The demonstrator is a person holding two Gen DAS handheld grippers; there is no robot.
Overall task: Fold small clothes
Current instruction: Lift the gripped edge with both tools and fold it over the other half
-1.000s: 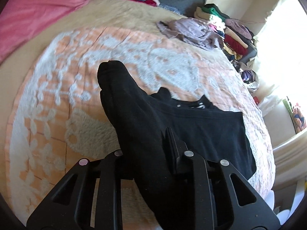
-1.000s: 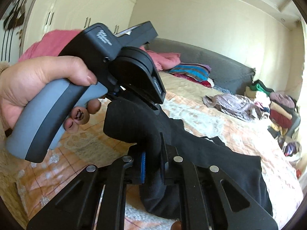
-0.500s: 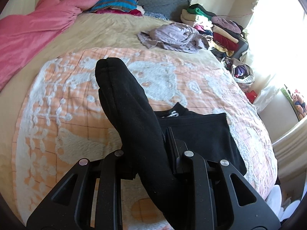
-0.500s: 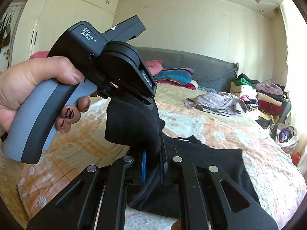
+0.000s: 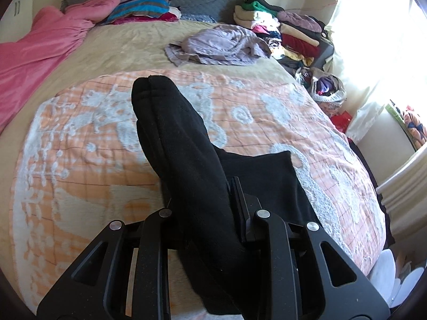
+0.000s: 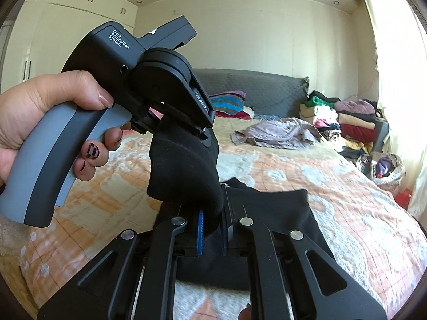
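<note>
Left gripper (image 5: 202,194) and right gripper (image 6: 213,213) both clamp black garment (image 5: 176,144); lifted fold sticks forward, rest probably trails rightward on bed (image 5: 80,138).

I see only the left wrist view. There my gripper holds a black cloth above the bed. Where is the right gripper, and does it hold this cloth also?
Observer: Yes. In the right wrist view the right gripper is shut on the same black garment, just below the left gripper.
Operator: Is the cloth between the two grippers tight or loose?
Observer: Loose. It bulges in a short rounded fold between them.
Operator: What holds the left gripper?
Observer: A hand wraps around its grey handle, to the left of the garment.
</note>
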